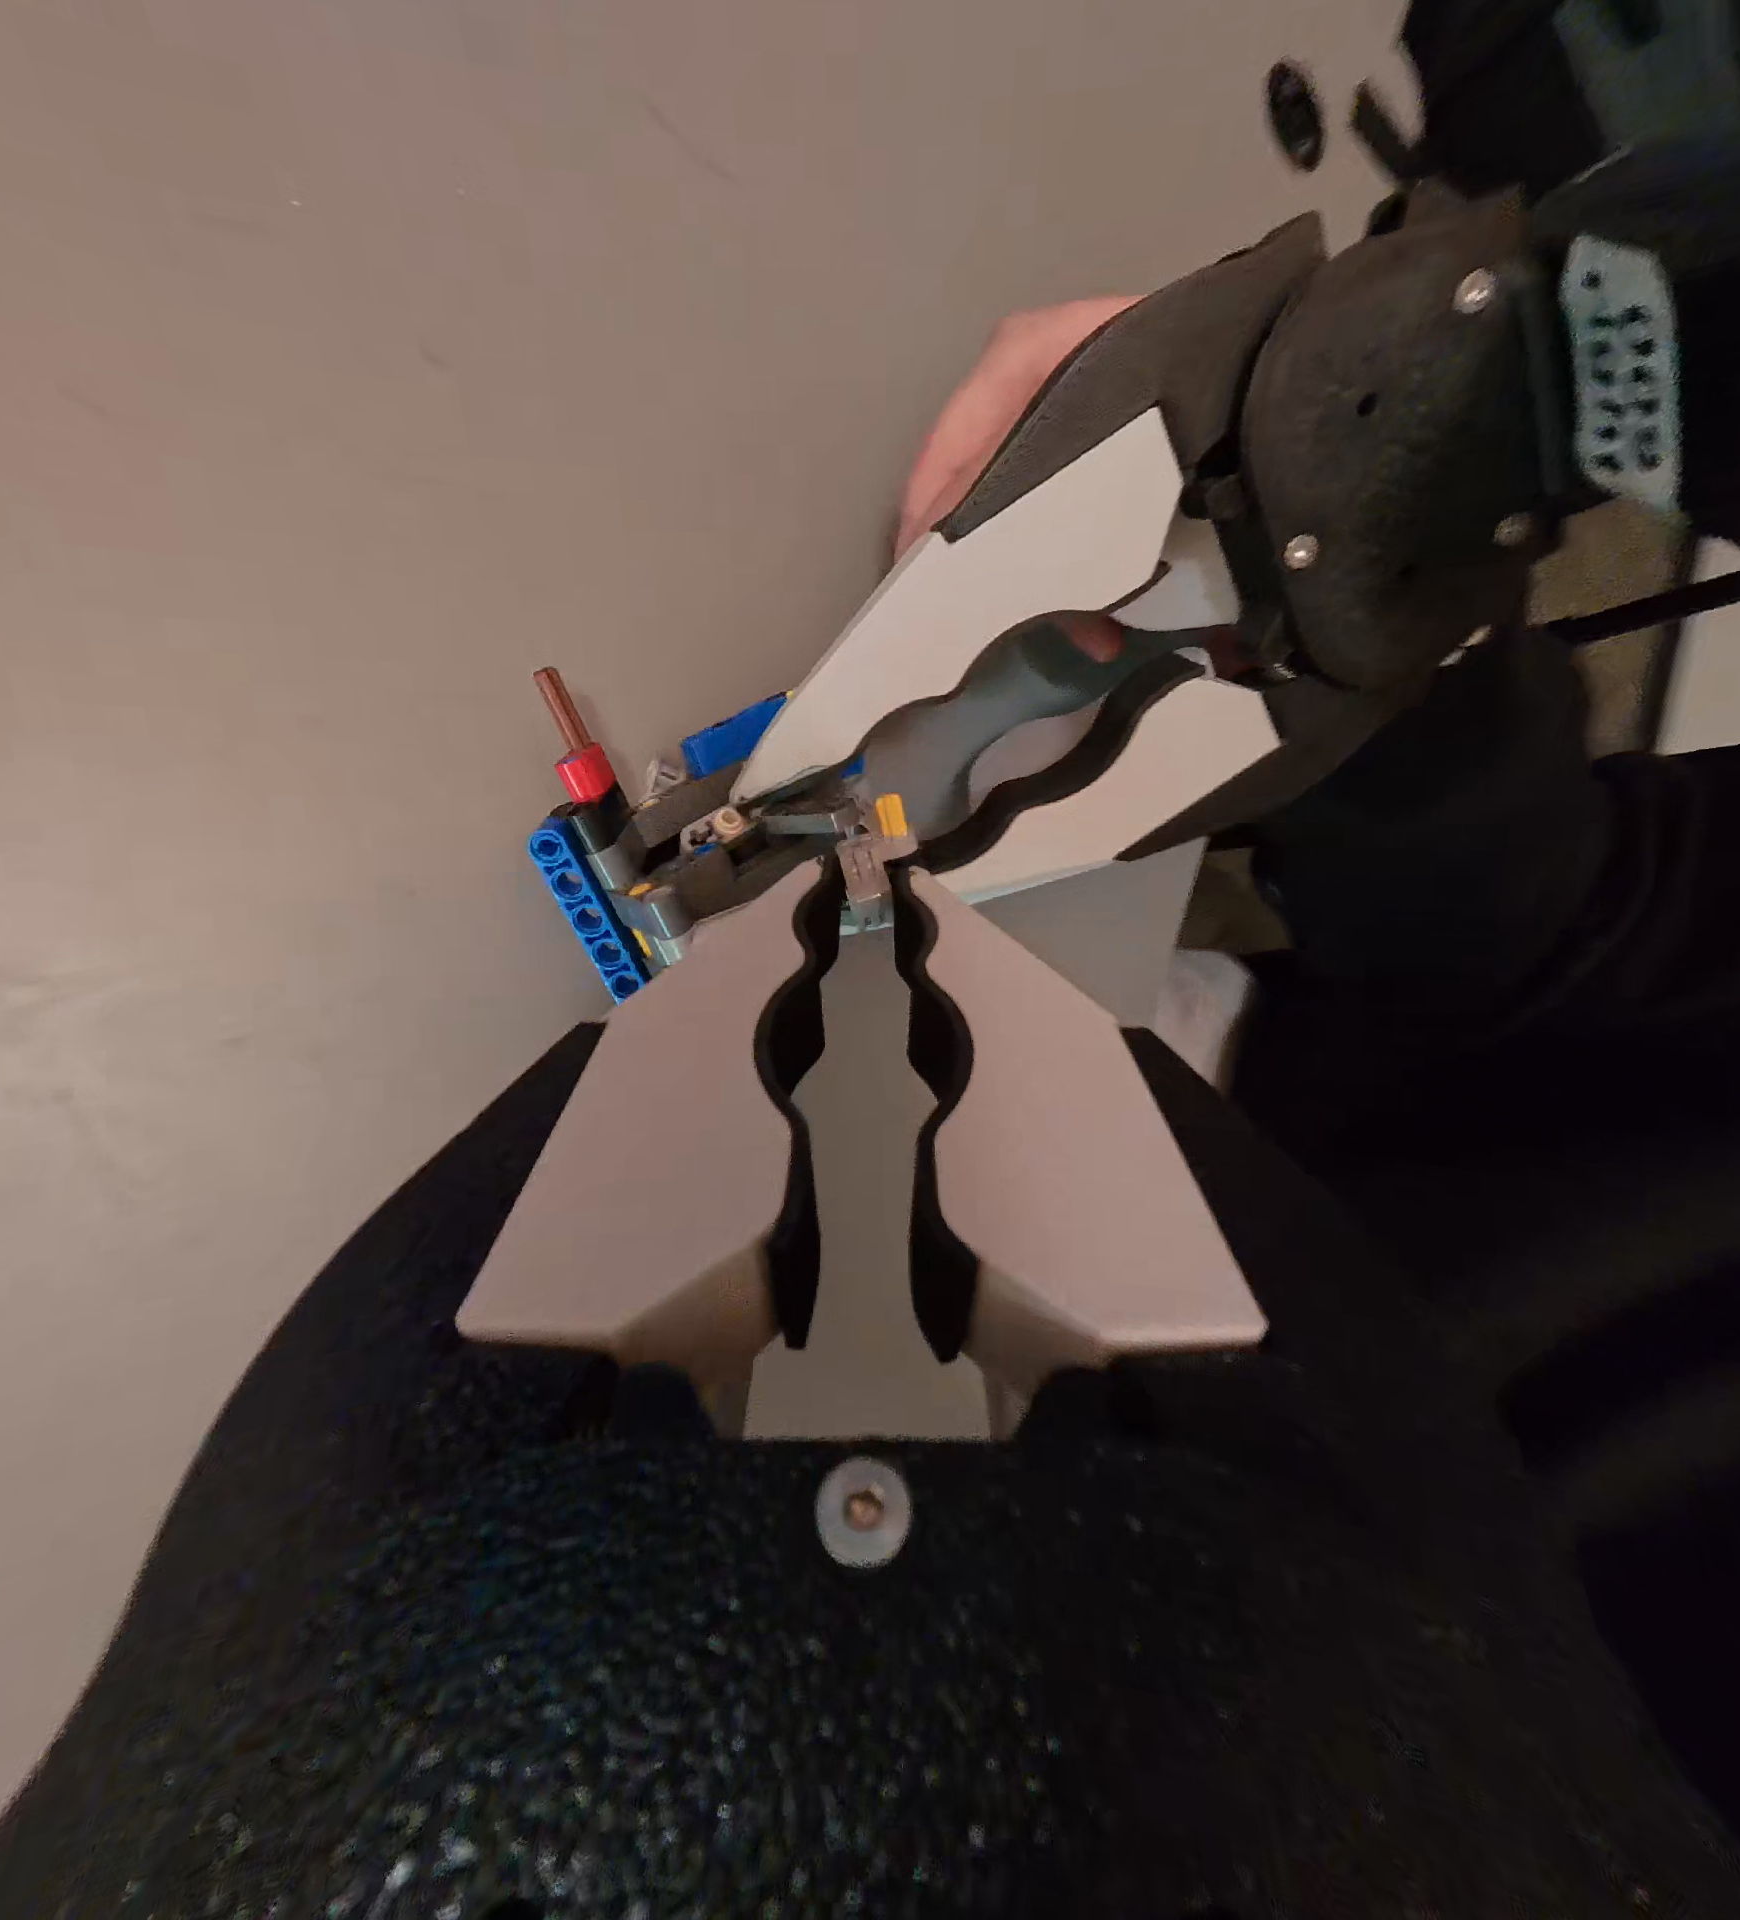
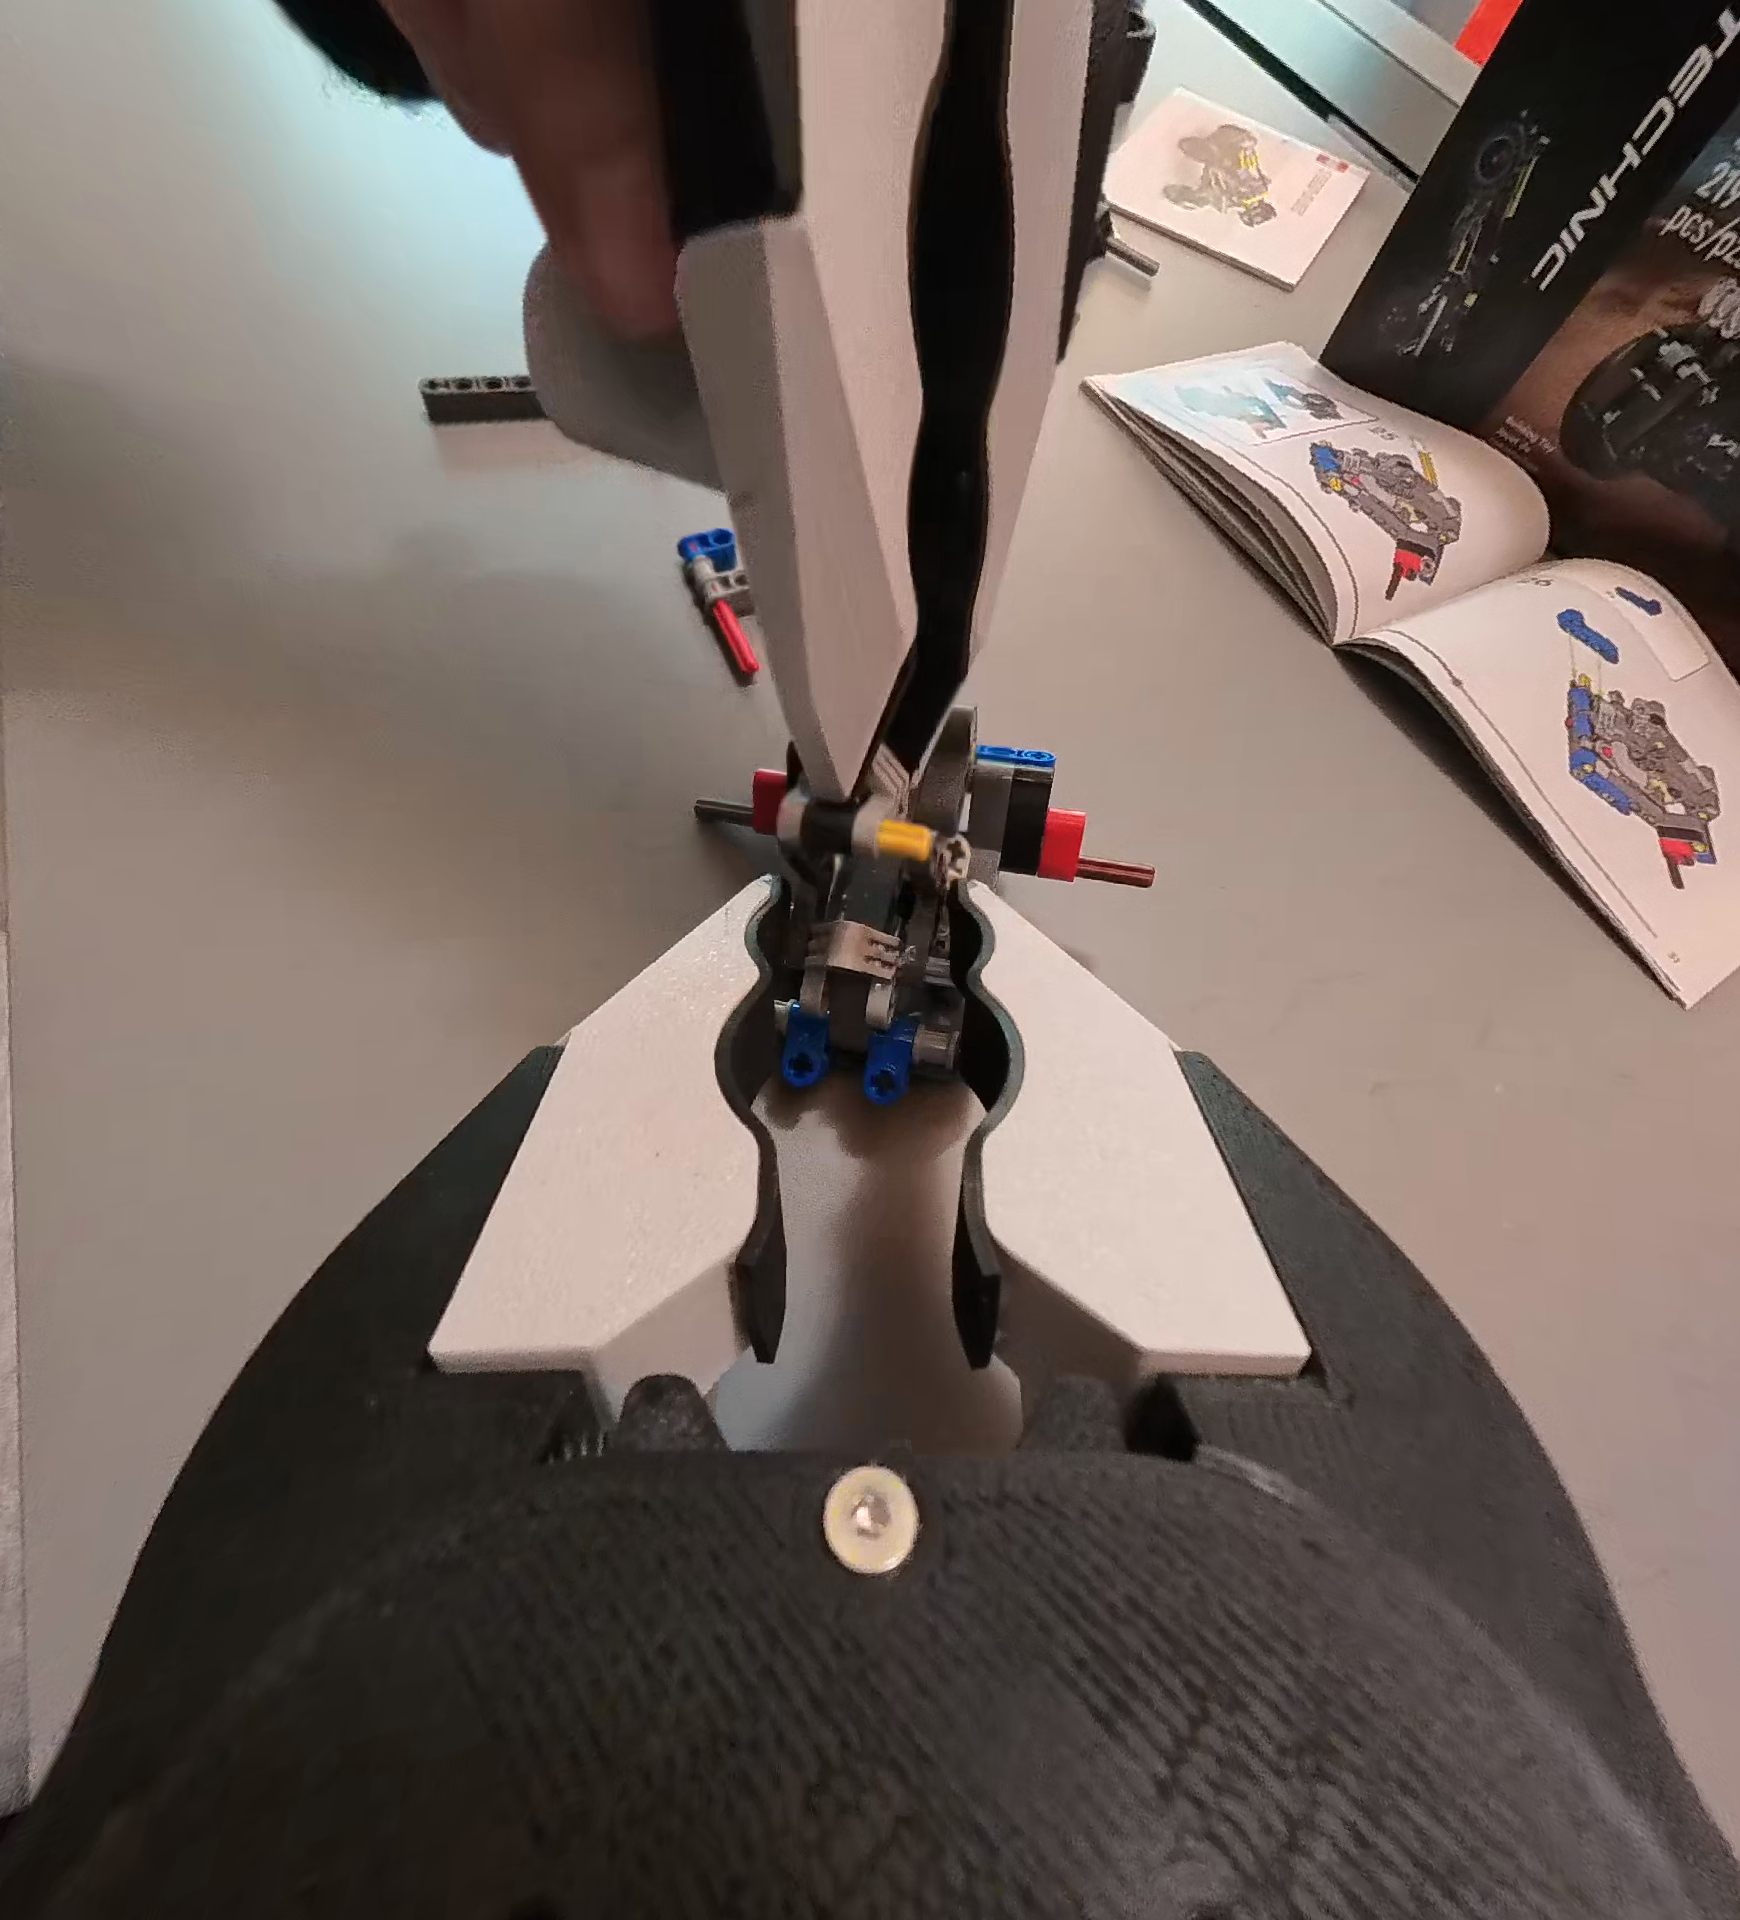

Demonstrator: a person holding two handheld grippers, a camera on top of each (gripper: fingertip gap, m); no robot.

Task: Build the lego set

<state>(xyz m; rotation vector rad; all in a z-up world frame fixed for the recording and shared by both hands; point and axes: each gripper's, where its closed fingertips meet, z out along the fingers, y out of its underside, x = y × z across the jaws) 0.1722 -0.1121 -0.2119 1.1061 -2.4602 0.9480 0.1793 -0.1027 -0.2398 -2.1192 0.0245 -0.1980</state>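
Note:
My right gripper is shut on a small brick assembly of grey, black and blue parts, held just above the grey table. A red bush and a brown axle stick out of its side. My left gripper is shut on a small grey connector that carries a yellow pin and sits against the assembly's top. In the right wrist view the left gripper comes down from above. In the left wrist view the right gripper reaches in from the upper right, beside a blue beam.
An open instruction booklet lies at the right, with a dark box and a leaflet behind it. A loose blue-and-red axle piece and a dark grey beam lie farther back. A hand holds the left gripper. Only a small space, under 4 cm, lies between the two pairs of fingers.

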